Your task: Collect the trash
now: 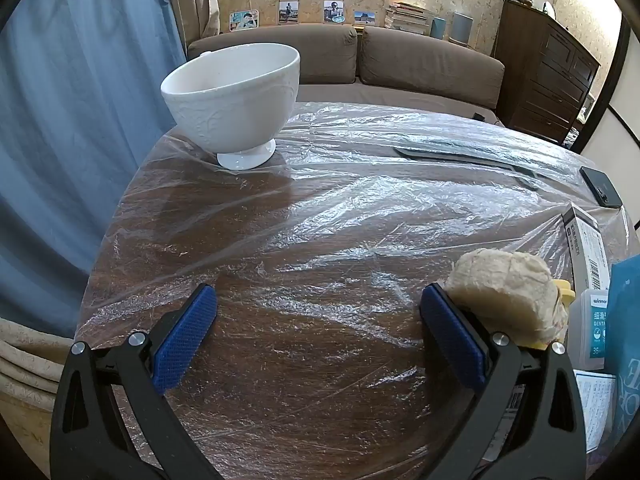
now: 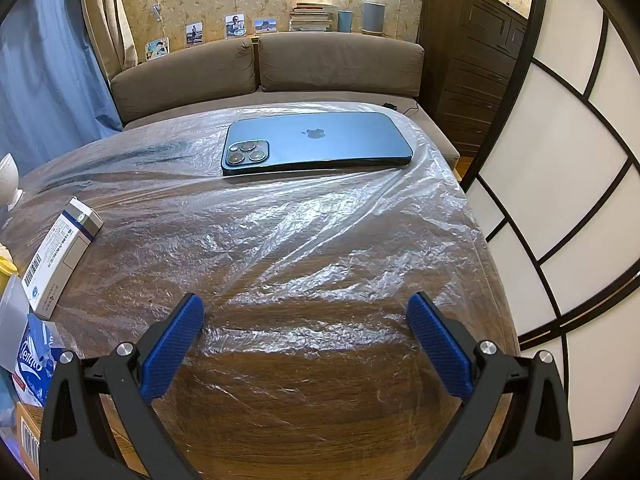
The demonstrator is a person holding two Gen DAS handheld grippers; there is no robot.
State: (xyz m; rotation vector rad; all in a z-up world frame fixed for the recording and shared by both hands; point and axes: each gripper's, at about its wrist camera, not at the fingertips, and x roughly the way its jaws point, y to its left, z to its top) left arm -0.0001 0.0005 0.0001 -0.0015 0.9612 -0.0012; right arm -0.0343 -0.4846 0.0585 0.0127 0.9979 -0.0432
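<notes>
In the left wrist view my left gripper (image 1: 318,300) is open and empty over a wooden table (image 1: 280,360) covered with clear plastic film. A crumpled beige tissue wad (image 1: 504,292) lies just outside its right finger, on something yellow. A white footed bowl (image 1: 234,96) stands at the table's far left. In the right wrist view my right gripper (image 2: 306,310) is open and empty above the plastic-covered table (image 2: 320,400). A white and grey carton (image 2: 60,256) and a blue tissue packet (image 2: 34,360) lie to its left.
A blue phone (image 2: 318,140) lies face down at the table's far side. A floss box (image 1: 588,332), a blue bag (image 1: 626,340), papers and a dark flat device (image 1: 600,186) crowd the table's right in the left view. A brown sofa (image 1: 360,56) stands behind, a blue curtain (image 1: 60,120) left, a panelled screen (image 2: 560,200) right.
</notes>
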